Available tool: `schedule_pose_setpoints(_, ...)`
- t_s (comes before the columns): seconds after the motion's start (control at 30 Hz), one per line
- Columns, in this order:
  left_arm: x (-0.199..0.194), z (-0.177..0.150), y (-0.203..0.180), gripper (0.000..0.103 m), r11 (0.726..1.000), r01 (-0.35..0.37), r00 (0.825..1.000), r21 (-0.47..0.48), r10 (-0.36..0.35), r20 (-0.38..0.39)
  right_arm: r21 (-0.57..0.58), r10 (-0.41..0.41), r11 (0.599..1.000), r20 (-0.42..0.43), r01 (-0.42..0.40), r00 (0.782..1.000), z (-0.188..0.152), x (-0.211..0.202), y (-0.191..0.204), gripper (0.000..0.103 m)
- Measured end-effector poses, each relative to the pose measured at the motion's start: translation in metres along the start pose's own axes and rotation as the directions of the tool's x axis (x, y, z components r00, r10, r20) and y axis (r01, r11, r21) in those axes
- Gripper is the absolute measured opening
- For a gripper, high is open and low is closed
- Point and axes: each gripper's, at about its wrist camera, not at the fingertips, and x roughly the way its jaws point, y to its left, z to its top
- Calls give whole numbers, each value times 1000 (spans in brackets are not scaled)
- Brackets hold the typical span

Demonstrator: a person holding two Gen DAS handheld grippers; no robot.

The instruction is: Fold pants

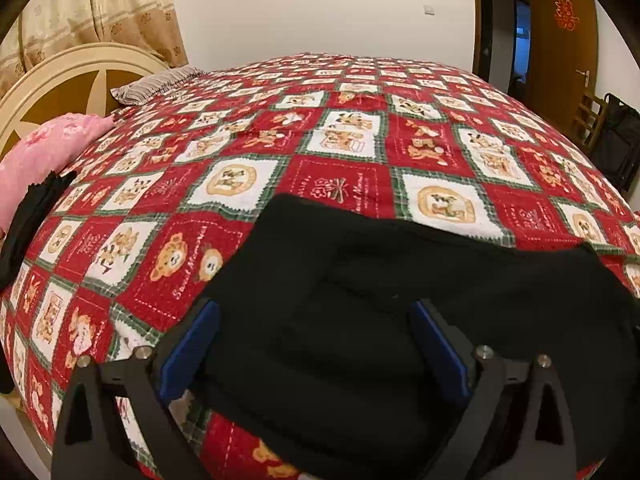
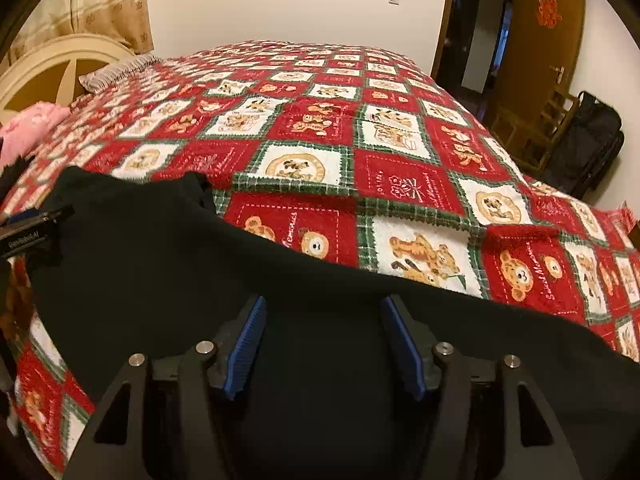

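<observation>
The black pants [image 1: 360, 272] lie bunched in folds on the near part of the red patchwork bedspread [image 1: 340, 140]. My left gripper [image 1: 314, 312] hovers over them, its blue pads far apart and touching no cloth that I can make out. In the right wrist view the pants [image 2: 160, 248] spread from the left across the near edge. My right gripper [image 2: 323, 308] stands over the dark cloth with a clear gap between its blue pads and nothing pinched. One of the left gripper's fingers [image 2: 40, 216] shows at the left edge, above the pants' far left end.
A pink pillow [image 1: 48, 152] and a striped pillow [image 1: 156, 84] rest by the cream headboard [image 1: 60, 80] at the far left. Another dark cloth [image 1: 32, 216] lies by the pink pillow. A wooden chair [image 2: 536, 132], a black bag [image 2: 588, 148] and an open door [image 2: 536, 40] stand right of the bed.
</observation>
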Motion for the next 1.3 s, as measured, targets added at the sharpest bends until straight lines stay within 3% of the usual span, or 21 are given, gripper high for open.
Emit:
schedule_pose_setpoints(0.17,-11,5,7,99,1000,18,1000,-24,-18,6,4,16,1000,98,-17,995,-3,-32,-5,62)
schedule_pose_setpoints(0.4,-26,12,-15,99,998,32,999,46,-33,31,84,59,995,-17,-57,998,-7,-3,-13,62)
schedule_pose_setpoints(0.63,-20,16,-37,99,996,10,1000,87,-10,1,82,45,995,67,-51,997,-6,-36,-18,62)
schedule_pose_setpoints(0.83,-19,18,-50,99,991,-32,999,129,32,-2,54,41,998,33,-43,999,-22,-39,-15,62)
schedule_pose_setpoints(0.97,-21,19,-55,99,991,-16,1000,130,17,-8,142,47,989,28,-51,999,-29,-42,-29,62)
schedule_pose_setpoints(1.17,-40,19,-61,99,989,97,995,112,-100,23,307,-83,951,109,46,991,-38,-86,-94,62)
schedule_pose_setpoints(1.3,-36,18,-70,99,987,107,994,123,-108,4,475,-223,864,64,167,973,-69,-116,-168,62)
